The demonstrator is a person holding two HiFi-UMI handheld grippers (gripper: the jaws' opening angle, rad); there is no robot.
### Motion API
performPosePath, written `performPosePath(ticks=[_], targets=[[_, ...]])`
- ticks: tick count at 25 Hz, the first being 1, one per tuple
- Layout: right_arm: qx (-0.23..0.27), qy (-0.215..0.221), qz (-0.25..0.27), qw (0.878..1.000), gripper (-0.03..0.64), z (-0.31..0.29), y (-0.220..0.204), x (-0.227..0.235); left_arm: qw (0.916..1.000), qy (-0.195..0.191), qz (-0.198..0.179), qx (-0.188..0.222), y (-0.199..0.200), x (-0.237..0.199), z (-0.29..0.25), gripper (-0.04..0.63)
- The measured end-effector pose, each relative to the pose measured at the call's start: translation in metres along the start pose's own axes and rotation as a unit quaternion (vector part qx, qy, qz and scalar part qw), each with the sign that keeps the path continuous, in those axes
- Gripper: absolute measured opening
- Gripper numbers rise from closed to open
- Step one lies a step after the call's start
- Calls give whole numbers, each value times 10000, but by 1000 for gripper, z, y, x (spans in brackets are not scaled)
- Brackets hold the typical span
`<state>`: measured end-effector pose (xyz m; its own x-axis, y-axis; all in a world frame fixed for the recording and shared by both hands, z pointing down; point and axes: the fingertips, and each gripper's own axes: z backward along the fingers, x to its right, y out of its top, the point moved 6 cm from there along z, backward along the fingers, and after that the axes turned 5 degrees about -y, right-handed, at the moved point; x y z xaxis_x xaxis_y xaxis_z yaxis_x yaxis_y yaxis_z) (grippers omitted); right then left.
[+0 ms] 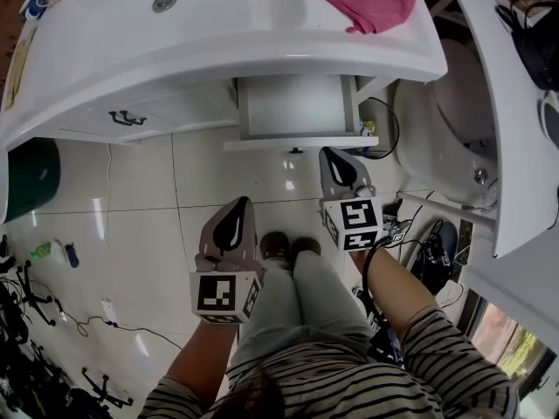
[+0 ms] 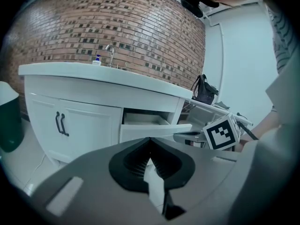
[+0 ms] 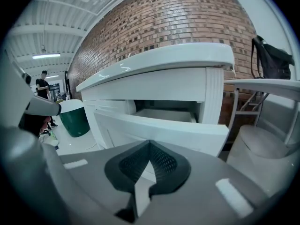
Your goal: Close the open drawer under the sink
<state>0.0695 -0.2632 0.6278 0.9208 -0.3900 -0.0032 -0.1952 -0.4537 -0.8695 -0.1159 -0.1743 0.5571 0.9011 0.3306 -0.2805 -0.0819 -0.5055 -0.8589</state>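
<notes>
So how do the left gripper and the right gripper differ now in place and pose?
The right gripper nearly reaches the open drawer at its front; the left gripper hangs farther back, over the floor. The right gripper lines up with the drawer's right half, the left gripper with its left end. Both have the claw shut and empty.

A bathroom set, seemingly built inside an industrial hall — white sink vanity [image 1: 218, 20], brick wall [image 2: 117, 27], glossy floor tiles [image 1: 131, 208], trailing cables [image 1: 22, 279], corrugated roof [image 3: 61, 13].
</notes>
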Motion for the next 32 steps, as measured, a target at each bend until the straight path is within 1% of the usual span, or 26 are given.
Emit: performPosePath(ticks=[15, 20, 26, 32], targets=[[170, -133, -59, 9997, -3, -38, 21, 15, 9998, 143, 4, 104, 8, -19, -12, 17], [220, -188, -72, 9996, -3, -49, 27, 19, 9998, 129, -64, 109, 8, -22, -14, 17], [371, -243, -221, 9988, -3, -61, 33, 23, 9996, 234, -22, 185, 14, -28, -17, 17], [433, -263, -186, 9985, -3, -71, 38, 27, 9995, 246, -20, 212, 9, -30, -20, 17]])
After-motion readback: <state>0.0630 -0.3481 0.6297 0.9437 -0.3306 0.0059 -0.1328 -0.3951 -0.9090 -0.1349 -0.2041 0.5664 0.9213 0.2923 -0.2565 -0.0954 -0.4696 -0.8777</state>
